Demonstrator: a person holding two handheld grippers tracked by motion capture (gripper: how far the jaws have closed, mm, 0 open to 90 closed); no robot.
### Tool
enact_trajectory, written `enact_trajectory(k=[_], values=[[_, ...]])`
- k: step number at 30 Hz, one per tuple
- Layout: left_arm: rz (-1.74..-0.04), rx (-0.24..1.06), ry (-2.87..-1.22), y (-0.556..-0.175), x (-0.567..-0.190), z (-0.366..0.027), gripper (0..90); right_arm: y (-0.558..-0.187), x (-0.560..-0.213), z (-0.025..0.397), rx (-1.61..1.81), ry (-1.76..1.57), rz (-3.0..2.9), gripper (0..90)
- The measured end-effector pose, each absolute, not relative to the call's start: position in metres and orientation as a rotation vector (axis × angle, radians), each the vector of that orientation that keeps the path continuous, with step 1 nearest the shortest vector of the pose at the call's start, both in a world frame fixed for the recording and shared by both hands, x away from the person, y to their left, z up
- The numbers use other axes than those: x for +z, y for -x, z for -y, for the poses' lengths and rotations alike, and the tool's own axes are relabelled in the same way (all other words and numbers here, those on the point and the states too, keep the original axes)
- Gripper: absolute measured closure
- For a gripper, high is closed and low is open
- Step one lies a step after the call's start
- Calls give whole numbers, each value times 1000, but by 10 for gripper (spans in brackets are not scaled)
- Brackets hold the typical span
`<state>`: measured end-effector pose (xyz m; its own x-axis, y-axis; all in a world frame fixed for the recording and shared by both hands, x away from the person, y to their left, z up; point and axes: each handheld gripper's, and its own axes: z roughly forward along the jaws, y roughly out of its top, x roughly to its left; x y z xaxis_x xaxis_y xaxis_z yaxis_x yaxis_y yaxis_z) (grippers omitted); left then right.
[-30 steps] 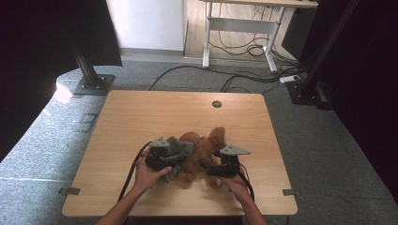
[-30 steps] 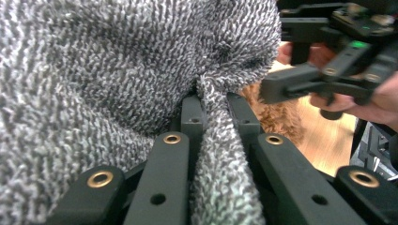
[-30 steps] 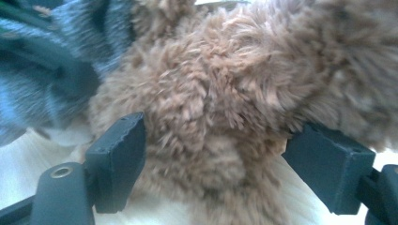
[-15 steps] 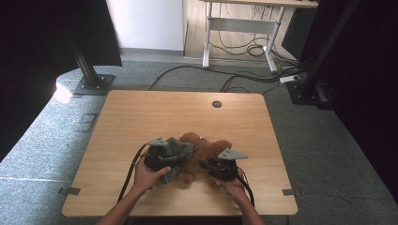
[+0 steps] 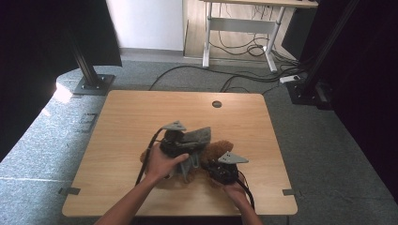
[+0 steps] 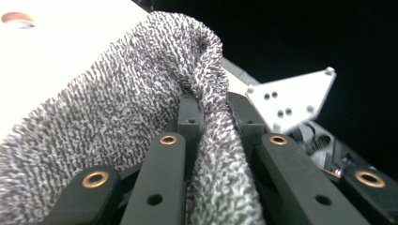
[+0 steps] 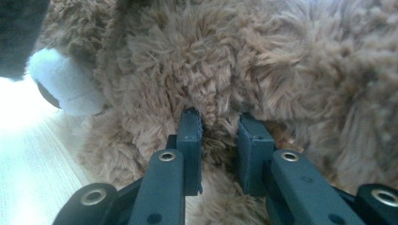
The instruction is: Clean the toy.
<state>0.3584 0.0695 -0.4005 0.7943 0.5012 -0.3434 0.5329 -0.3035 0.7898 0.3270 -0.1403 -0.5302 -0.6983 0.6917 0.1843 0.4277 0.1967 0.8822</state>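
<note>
A brown plush teddy bear (image 5: 219, 149) lies at the near middle of the wooden table (image 5: 136, 110). Over it hangs a grey knitted cloth (image 5: 198, 136), pinched by my left gripper (image 5: 187, 143). In the left gripper view the cloth (image 6: 117, 108) folds between the jaws, and the left gripper (image 6: 213, 108) is shut on it. My right gripper (image 5: 217, 164) sits just right of the bear. In the right gripper view the right gripper (image 7: 220, 119) is shut on a tuft of the bear's fur (image 7: 281, 75), near its white muzzle (image 7: 65, 89).
A small round hole (image 5: 216, 104) marks the table's far side. Beyond the table are cables (image 5: 244, 77), a desk frame (image 5: 239, 26) and black stand bases (image 5: 91, 84) on the floor. The right gripper's grey plate (image 6: 291, 98) shows in the left gripper view.
My left gripper has risen and shifted slightly away with the grey cloth, lifting it over the bear. The right gripper has edged toward the near edge, staying on the bear.
</note>
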Motion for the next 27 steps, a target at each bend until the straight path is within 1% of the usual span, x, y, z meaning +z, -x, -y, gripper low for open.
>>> enact_trajectory(k=[3, 6, 8, 10, 14, 15, 16, 17, 18, 19, 20, 21, 22, 23, 27], values=[[-769, 24, -2018, -366, -406, -40, 772, -327, -531, 141, 1505, -1063, -2222, 743], [-800, 13, -2053, -376, -420, -21, 771, -326, -533, 141, 1494, -1060, -2223, 746], [-834, 19, -2091, -383, -432, -15, 771, -325, -533, 140, 1486, -1064, -2220, 748], [-866, -1, -2093, -388, -441, -18, 771, -325, -534, 140, 1476, -1060, -2221, 750], [-897, -7, -2063, -390, -443, -36, 771, -326, -536, 141, 1447, -1066, -2240, 764], [-902, -10, -2059, -390, -443, -40, 772, -326, -536, 141, 1447, -1061, -2241, 746], [-902, -10, -2059, -390, -443, -40, 772, -326, -536, 141, 1447, -1061, -2241, 746], [-909, -13, -2057, -391, -443, -44, 772, -327, -535, 142, 1462, -1059, -2238, 672], [-915, -21, -2053, -392, -444, -48, 772, -328, -533, 144, 1479, -1071, -2234, 638], [-927, -63, -2037, -394, -448, -56, 773, -328, -532, 146, 1493, -1085, -2225, 601], [-927, -63, -2037, -394, -448, -56, 774, -328, -532, 146, 1493, -1085, -2225, 601], [-940, -109, -2012, -396, -453, -63, 775, -328, -528, 155, 1498, -1117, -2188, 554], [-940, -109, -2012, -396, -453, -63, 777, -328, -528, 155, 1498, -1117, -2188, 554], [-948, -136, -1987, -397, -457, -68, 778, -328, -525, 166, 1523, -1150, -2140, 529], [-948, -151, -1977, -398, -460, -70, 781, -330, -516, 186, 1553, -1202, -2051, 478]])
